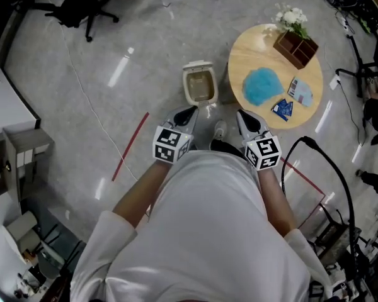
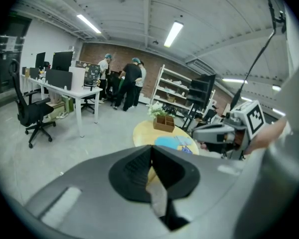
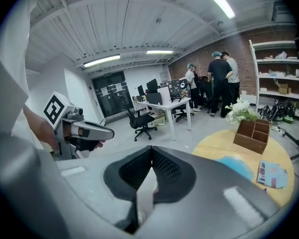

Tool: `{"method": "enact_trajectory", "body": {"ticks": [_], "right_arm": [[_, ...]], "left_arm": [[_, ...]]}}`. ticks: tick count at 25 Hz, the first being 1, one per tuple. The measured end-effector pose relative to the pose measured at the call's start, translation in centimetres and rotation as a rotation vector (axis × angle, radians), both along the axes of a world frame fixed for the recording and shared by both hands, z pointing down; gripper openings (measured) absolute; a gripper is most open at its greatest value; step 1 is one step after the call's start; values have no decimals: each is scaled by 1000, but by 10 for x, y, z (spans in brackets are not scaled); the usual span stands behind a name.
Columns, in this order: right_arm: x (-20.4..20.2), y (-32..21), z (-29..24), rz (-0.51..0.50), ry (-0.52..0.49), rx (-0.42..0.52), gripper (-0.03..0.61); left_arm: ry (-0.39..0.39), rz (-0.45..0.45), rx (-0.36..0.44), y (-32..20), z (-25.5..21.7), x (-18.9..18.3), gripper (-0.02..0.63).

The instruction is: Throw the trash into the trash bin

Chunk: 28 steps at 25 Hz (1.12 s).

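Note:
A beige trash bin (image 1: 200,83) stands open on the floor just ahead of me, left of a round wooden table (image 1: 252,49). On the table lie a crumpled blue wad (image 1: 262,85), a pale packet (image 1: 299,92) and a small blue wrapper (image 1: 282,109). My left gripper (image 1: 184,114) is shut and empty, held near the bin's front. My right gripper (image 1: 246,119) is also shut and empty, by the table's near edge. In the left gripper view the jaws (image 2: 150,148) meet at the tips, and the table (image 2: 142,131) lies beyond. The right gripper view shows the same closed tips (image 3: 152,148) and the blue wad (image 3: 234,166).
A wooden box with white flowers (image 1: 295,48) sits at the table's far side. A red tape line (image 1: 131,145) runs along the floor to the left, and a black cable (image 1: 331,168) loops at the right. An office chair (image 1: 82,2) and desks stand further off; people (image 2: 129,81) stand at the back.

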State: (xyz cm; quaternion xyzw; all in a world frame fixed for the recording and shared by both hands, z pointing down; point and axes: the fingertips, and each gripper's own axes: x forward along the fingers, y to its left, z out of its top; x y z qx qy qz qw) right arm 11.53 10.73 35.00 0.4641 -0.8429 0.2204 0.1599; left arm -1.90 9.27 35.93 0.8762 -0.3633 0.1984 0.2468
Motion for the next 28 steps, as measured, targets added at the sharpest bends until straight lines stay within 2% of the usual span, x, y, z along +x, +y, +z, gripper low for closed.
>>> {"method": "enact_trajectory", "body": {"ticks": [5, 7, 13, 28], "right_arm": [[23, -2, 6, 27, 1, -13, 4], [34, -3, 11, 38, -5, -25, 41], [75, -14, 28, 77, -4, -54, 43], [140, -46, 97, 89, 55, -176, 99]], "left_arm": [[-1, 11, -4, -4, 1, 13, 5], [-3, 12, -7, -4, 2, 19, 5], [-10, 5, -17, -6, 5, 35, 5], [-26, -75, -38, -17, 16, 39, 5]]}}
